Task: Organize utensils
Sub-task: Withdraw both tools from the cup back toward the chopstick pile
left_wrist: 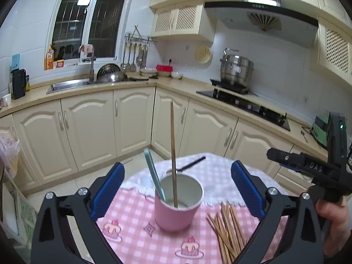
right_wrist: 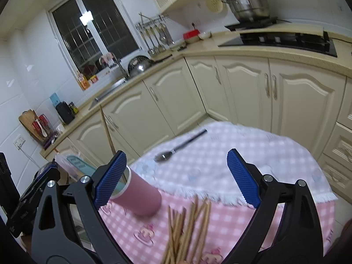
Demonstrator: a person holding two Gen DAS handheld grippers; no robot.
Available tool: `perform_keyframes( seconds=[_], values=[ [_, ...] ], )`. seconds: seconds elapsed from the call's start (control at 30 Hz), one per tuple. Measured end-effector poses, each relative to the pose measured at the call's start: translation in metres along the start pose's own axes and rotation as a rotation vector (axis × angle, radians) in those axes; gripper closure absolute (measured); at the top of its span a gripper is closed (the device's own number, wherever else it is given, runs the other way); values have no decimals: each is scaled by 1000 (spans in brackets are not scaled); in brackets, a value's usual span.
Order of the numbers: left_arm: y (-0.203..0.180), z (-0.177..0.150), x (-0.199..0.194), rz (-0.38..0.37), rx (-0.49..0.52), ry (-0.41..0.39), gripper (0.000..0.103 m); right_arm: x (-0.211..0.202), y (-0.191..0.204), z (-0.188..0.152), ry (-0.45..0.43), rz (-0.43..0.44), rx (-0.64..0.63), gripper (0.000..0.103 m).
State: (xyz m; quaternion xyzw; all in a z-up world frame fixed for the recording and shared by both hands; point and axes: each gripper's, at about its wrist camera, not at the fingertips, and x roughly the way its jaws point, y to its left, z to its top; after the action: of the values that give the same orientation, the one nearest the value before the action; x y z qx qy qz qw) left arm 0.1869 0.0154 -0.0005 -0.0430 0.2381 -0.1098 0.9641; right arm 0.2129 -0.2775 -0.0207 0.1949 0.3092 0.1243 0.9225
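Looking along the left gripper (left_wrist: 177, 186), the left wrist view shows both blue-padded fingers (left_wrist: 107, 189) spread wide, with nothing pressed between them. Centred between the fingers, but clear of both pads, a pink cup (left_wrist: 176, 213) stands upright on a round table (left_wrist: 136, 237) covered with a pink checked cloth. Inside the cup a single wooden chopstick (left_wrist: 173, 149) leans nearly vertical, and a pale teal utensil handle (left_wrist: 154, 173) leans toward the left rim. A loose pile of wooden chopsticks (left_wrist: 228, 231) lies flat on the cloth just right of the cup. Behind the cup a dark-handled spoon (left_wrist: 189, 166) lies on the white part of the cloth. At the right edge appears the right gripper (left_wrist: 308, 167), held by a hand (left_wrist: 334, 215).

Turning to the right wrist view, the right gripper (right_wrist: 177, 178) likewise has its jaws wide apart and empty. The chopstick pile (right_wrist: 187, 228), blurred, lies on the cloth between the fingers, low in the frame. The pink cup (right_wrist: 140, 195) sits to the left, partly hidden behind the left-hand pad (right_wrist: 110, 178). The spoon (right_wrist: 178, 148) lies farther back on the white cloth.
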Motion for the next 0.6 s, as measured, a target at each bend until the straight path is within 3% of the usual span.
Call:
perform_keyframes(
  seconds=[0.6],
  values=[
    [-8, -61, 12, -7, 43, 203, 8, -11, -36, -57, 208, -106, 27, 10]
  ],
)
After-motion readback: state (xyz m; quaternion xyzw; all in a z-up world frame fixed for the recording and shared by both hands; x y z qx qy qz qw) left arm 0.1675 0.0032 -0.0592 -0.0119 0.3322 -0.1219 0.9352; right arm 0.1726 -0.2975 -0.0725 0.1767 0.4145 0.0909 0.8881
